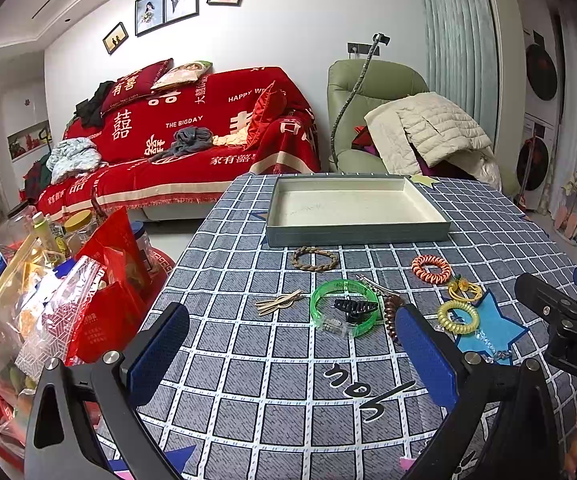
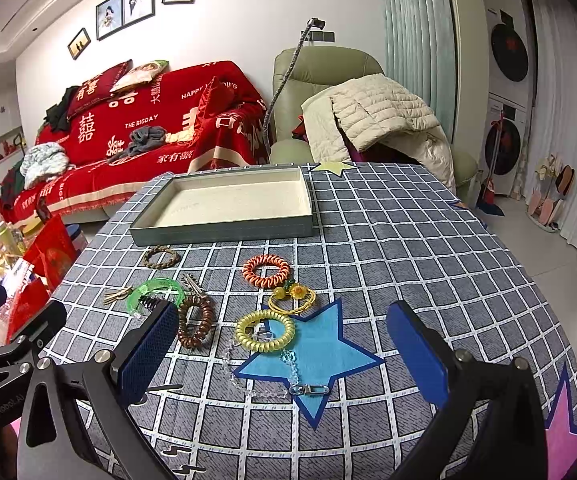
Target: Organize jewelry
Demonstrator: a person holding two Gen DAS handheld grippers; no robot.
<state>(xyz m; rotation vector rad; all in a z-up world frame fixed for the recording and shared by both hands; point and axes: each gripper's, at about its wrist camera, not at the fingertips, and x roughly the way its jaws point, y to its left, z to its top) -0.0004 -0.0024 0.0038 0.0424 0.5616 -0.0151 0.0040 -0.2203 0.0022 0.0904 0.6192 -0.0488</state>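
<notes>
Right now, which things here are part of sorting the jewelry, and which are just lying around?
Job:
tray
green bangle
black claw clip
orange coil tie
yellow coil tie
brown coil tie
braided bracelet
clear bead chain

Lying about:
red bags
sofa
jacket

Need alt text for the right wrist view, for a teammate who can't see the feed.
The open right gripper hovers over a checked tablecloth strewn with jewelry: a yellow coil hair tie, a brown coil, an orange coil and a clear bead chain. An empty grey tray sits beyond them.
</notes>
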